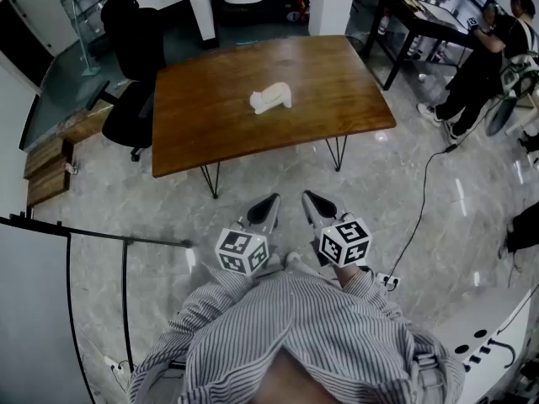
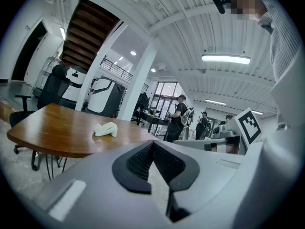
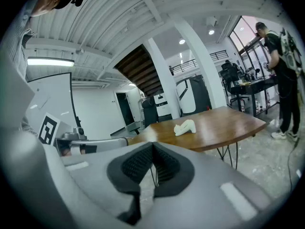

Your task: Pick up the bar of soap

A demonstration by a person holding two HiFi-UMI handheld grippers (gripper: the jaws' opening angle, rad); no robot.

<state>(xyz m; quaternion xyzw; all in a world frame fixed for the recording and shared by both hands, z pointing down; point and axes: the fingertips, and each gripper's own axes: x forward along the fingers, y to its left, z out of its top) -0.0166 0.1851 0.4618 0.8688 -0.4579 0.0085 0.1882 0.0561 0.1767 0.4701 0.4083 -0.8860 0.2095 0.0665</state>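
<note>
A white, lumpy bar of soap [image 1: 271, 98] lies near the middle of a brown wooden table [image 1: 210, 133]. It also shows far off in the left gripper view as the soap [image 2: 106, 129] and in the right gripper view as the soap [image 3: 185, 127]. Both grippers are held close to the person's body, well short of the table and over the floor. My left gripper [image 1: 268, 208] is shut with nothing in it. My right gripper [image 1: 314, 204] is shut too, its pads meeting at the tips, and it holds nothing.
A black office chair [image 1: 135, 99] stands at the table's left end. A person [image 1: 484, 61] stands by a desk at the back right. A black cable [image 1: 421, 200] runs across the marble floor to a power strip. A partition frame [image 1: 50, 310] stands at the left.
</note>
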